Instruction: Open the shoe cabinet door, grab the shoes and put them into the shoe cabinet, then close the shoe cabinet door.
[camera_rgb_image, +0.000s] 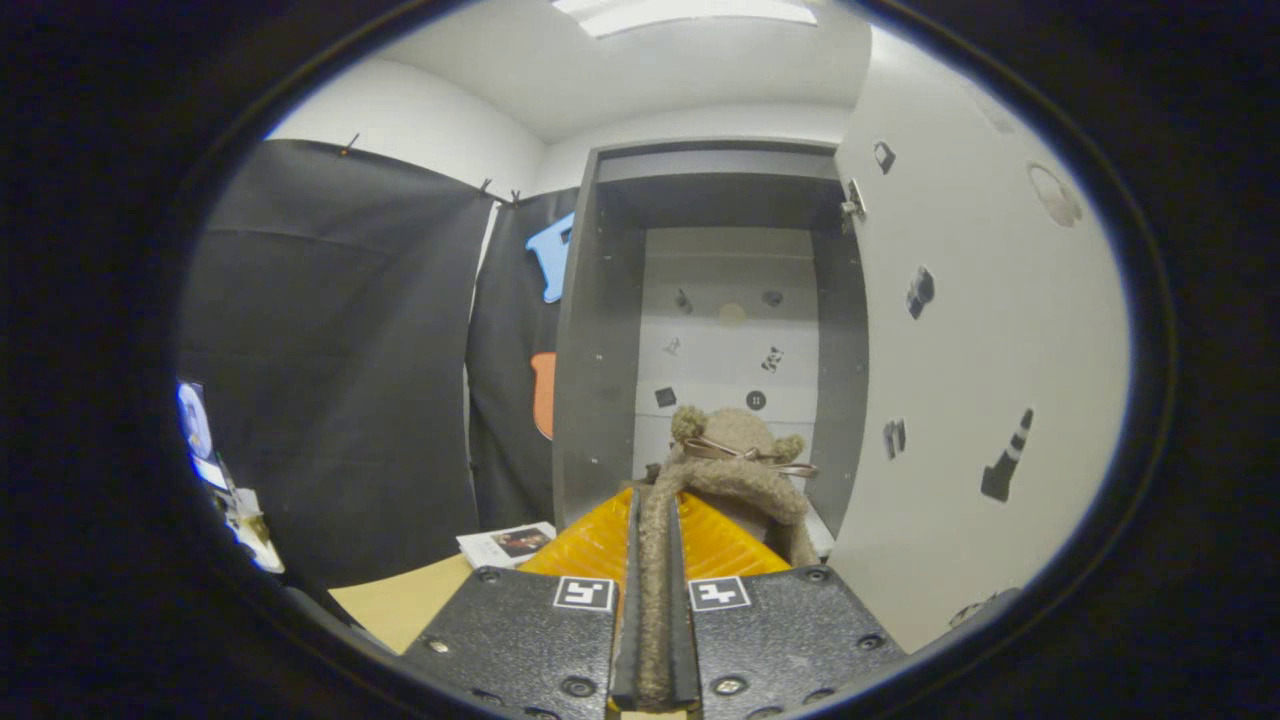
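Pinched between both fingers of the gripper (655, 520), a fuzzy tan shoe (735, 470) with a ribbon bow runs lengthwise away from the camera, its far end pointing into the open shoe cabinet (600, 330), whose white door (980, 330) stands swung open beside it.

A: Shoe (735, 470)?
B: Tan, fuzzy fleece, brown bow. Its collar is pinched in the gripper (655, 540), both fingers pressing it.
A: Shoe cabinet (600, 330)?
B: Dark grey walls, pale grey back panel with small black-and-white stickers.
A: Cabinet door (960, 350)?
B: White, swung wide, dotted with black-and-white stickers, one a striped cone.
A: Wall cloth (330, 360)?
B: Black.
A: Table (400, 600)?
B: Light tan. Booklet (505, 543) on it is white with a dark photo.
A: Ceiling (640, 70)?
B: White.
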